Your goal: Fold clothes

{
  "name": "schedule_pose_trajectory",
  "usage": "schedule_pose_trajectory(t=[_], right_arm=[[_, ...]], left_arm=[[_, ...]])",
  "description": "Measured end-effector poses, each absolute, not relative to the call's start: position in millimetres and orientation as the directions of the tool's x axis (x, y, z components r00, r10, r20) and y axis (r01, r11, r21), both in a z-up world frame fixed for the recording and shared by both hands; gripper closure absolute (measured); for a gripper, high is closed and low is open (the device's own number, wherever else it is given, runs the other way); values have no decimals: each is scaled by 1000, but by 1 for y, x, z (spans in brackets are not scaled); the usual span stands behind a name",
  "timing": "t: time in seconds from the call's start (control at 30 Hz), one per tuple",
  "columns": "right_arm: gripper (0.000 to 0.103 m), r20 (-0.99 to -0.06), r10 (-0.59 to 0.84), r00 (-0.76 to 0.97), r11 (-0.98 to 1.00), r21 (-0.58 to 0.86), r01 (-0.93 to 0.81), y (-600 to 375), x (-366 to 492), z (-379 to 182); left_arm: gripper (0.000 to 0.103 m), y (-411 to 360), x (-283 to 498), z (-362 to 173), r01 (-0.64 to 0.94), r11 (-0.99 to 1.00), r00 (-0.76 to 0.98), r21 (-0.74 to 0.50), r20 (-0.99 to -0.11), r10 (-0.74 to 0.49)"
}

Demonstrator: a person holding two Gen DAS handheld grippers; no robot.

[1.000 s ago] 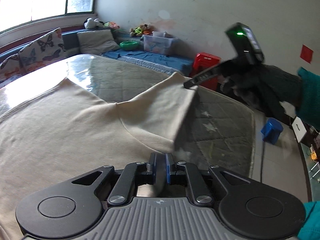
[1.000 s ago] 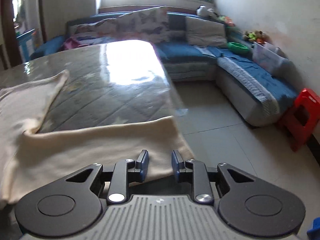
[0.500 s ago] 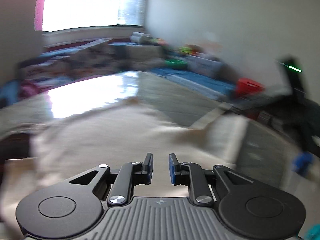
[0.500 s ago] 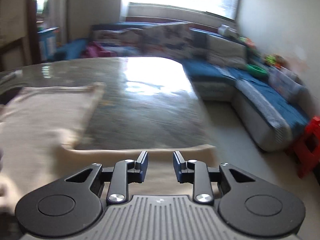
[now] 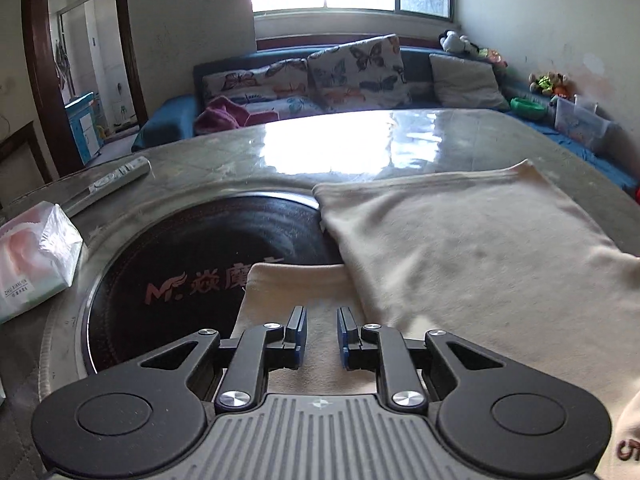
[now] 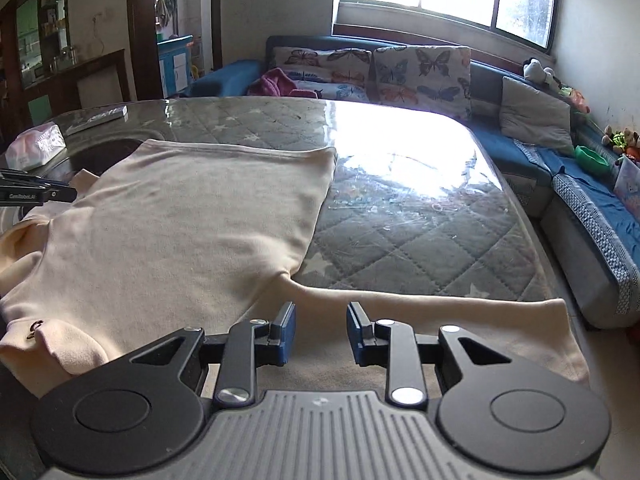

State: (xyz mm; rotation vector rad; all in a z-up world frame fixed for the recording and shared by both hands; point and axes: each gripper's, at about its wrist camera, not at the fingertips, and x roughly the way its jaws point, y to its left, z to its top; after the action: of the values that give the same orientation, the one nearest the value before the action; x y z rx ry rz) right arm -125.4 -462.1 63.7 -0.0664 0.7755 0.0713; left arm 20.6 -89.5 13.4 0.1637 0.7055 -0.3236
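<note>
Now, scene as it lies:
Garment: cream shirt (image 6: 172, 216) spread flat on the table (image 6: 420, 240), body on the table's left half, hem toward the far edge.
Right sleeve: runs along the near edge to the near right corner, cuff end right at the table edge.
Left sleeve: short flap lying over the dark round plate (image 5: 192, 264) set in the table nr the left edge; shirt body also overlaps that plate's right rim.
Right claw (image 6: 320, 332): jaws apart, blue pads w/ a clear gap, nothing pinched; sits over the right sleeve at the near edge. Whether pads touch cloth – can't tell.
Left claw (image 5: 322, 336): jaws apart, narrower gap, nothing between; just been opening; sits above the left sleeve. In the right wrist view its tips show at the far left, by the sleeve.
Logo: small dark mark on the shirt nr the near left edge.
Tissue pack (image 5: 36, 256): at the left edge, apart from the shirt.
Remote (image 5: 116, 176): far left corner area, beyond the plate.
Table top: quilted grey w/ stars under a glossy clear cover, window glare on the far half.
Behind: blue sofa (image 6: 580, 184) w/ butterfly cushions past the far edge.
</note>
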Motion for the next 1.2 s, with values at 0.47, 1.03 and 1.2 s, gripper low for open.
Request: schedule_pose_trajectory(t=[0.47, 1.03, 1.2], right_arm=[[75, -713, 30, 701, 996, -36, -79, -459, -122, 58], [73, -688, 54, 723, 992, -44, -116, -442, -125, 71], [71, -685, 51, 727, 990, -63, -129, -438, -126, 73]], left_arm=[[103, -84, 23, 8, 357, 934, 716, 17, -646, -262], [92, -61, 2, 29, 392, 916, 697, -90, -620, -359], [78, -82, 12, 13, 432, 901, 660, -43, -666, -348]])
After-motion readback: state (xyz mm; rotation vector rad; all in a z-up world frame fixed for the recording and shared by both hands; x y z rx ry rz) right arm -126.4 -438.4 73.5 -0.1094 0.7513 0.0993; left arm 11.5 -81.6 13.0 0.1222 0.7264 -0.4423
